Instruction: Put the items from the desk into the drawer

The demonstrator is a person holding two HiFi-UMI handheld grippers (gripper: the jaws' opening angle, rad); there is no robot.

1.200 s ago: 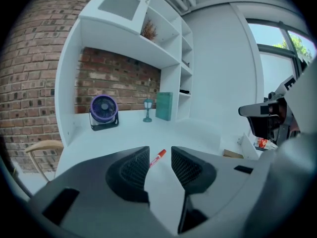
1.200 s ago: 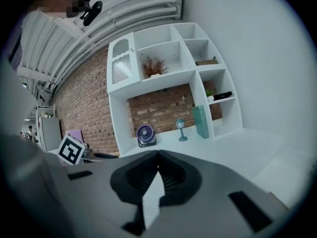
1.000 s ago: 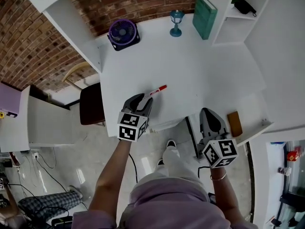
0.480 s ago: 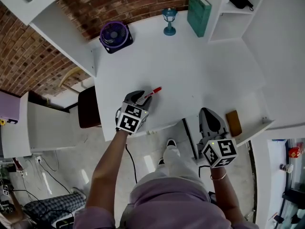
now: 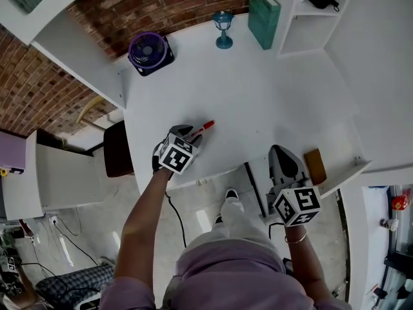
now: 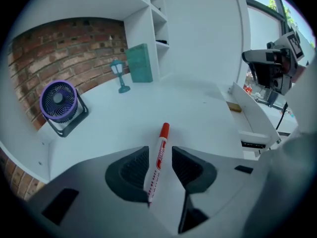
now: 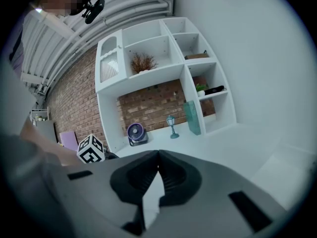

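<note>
The red-capped marker (image 6: 161, 145) lies near the front edge of the white desk (image 5: 258, 95), cap pointing inward. Bare surface runs from it to the purple fan (image 5: 148, 49), small blue lamp (image 5: 223, 28) and green book (image 5: 264, 8) along the back. The left gripper (image 5: 185, 136) straddles the marker, its jaws slightly apart on either side, not clamped. The right gripper (image 7: 158, 155) hangs over the open drawer (image 5: 345, 175) beside a brown object (image 5: 315, 166), its jaws closed and empty.
</note>
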